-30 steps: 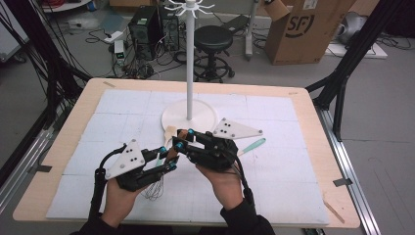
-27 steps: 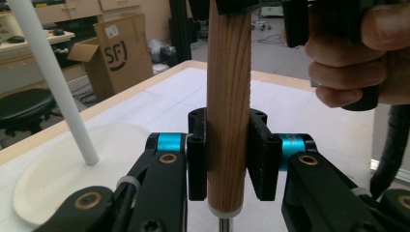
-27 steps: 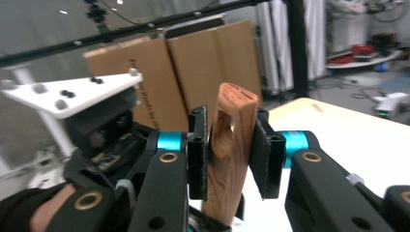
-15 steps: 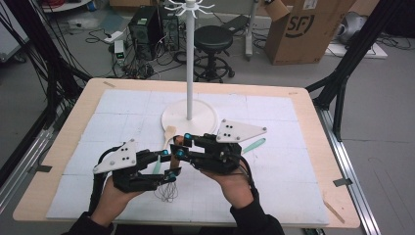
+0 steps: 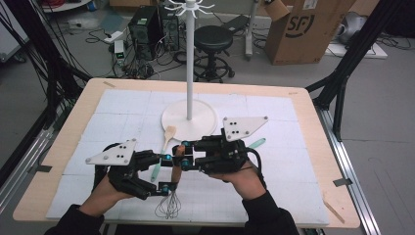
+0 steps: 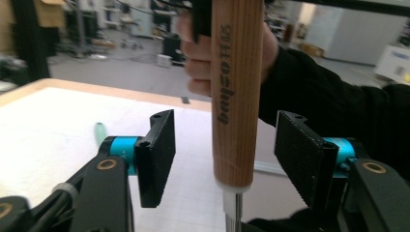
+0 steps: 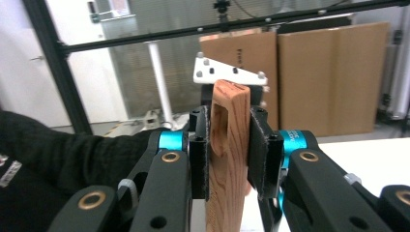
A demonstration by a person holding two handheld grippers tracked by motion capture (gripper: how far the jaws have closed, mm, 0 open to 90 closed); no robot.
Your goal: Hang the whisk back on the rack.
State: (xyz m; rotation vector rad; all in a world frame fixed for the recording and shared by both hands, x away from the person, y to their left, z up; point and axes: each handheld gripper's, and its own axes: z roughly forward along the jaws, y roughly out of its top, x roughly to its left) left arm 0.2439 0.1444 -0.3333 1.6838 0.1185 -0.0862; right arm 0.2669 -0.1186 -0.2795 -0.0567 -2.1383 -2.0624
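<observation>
Held upright near the table's front edge: a whisk [image 5: 172,188] with a round, pale wooden handle [image 6: 235,96], dark lettering printed lengthwise down its side, a white collar at the base and a steel shank running into a dark wire balloon [image 5: 169,208] that rests on the white mat [image 5: 293,161]. Handle top cut with a slot, seen in the right gripper view as a flat wooden end with visible grain.

Clamped on that handle top: right gripper [image 5: 188,155], both black pads pressed flat against the wood [image 7: 227,159]. Around the lower handle but clear of it: left gripper [image 5: 164,172], jaws spread, just now opened further, a gap on each side between pad and wood in the left gripper view [image 6: 227,159].

Taking the white stand [image 5: 189,115] as landmark: whisk in front of its round base, toward the person; wooden spoon [image 5: 169,134] just at the base's front-left rim; a pale green handle [image 5: 155,170] in front of the spoon, close beside the left gripper's jaws; another green-handled piece [image 5: 257,143] to the front right of the base, partly behind the right gripper's grey plate.

Open mat left, right and behind the stand. Little room in front of the whisk before the table's front edge [image 5: 313,223].
</observation>
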